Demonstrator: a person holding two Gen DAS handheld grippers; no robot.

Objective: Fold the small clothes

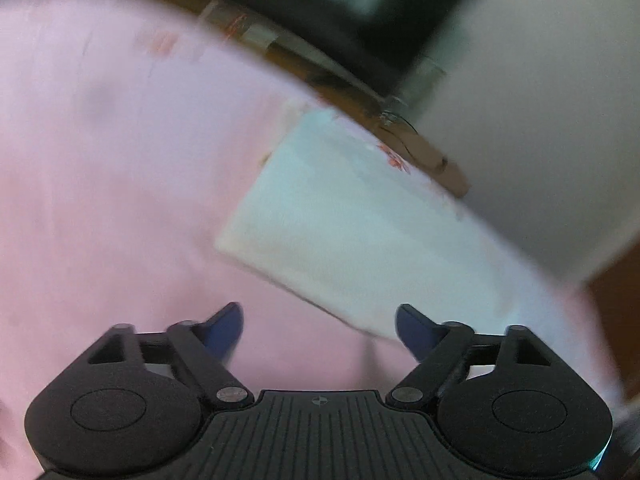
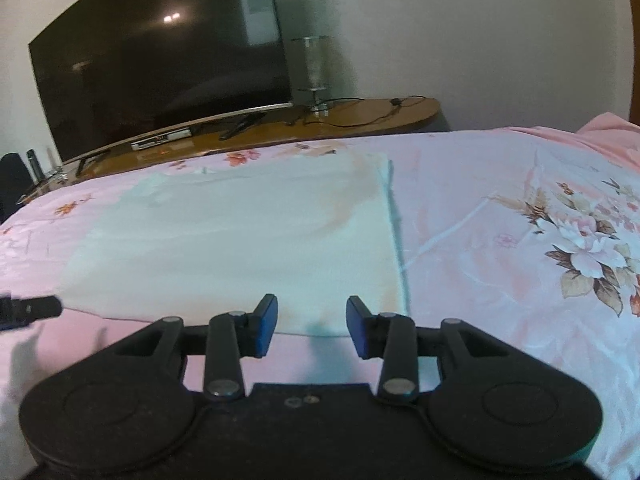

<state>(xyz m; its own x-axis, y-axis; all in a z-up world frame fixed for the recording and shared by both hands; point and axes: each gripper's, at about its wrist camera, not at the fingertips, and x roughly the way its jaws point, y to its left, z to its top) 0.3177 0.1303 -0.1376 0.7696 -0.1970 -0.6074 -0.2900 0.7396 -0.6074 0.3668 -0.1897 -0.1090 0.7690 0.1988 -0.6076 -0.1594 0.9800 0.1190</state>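
The left tongs [image 1: 320, 330] stand wide with nothing between the blue pads; only pink bedsheet [image 1: 100, 200] shows in the gap, and the view is smeared by blur. The right tongs [image 2: 312, 326] stand narrower but parted, also empty, hovering at the near edge of the pale cloth [image 2: 240, 240].

That cloth, a cream and faintly mint piece, lies on the bed as a flat rectangle in the middle of the right wrist view and right of centre in the left wrist view [image 1: 352, 232]. Its right side shows a stacked edge, so at least one fold looks done. Whether more folds are meant I cannot tell; judging by its broad shape, another halving may remain.

Beyond the bed, a television [image 2: 160, 52] stands on a wooden unit [image 2: 360, 116] at upper left.
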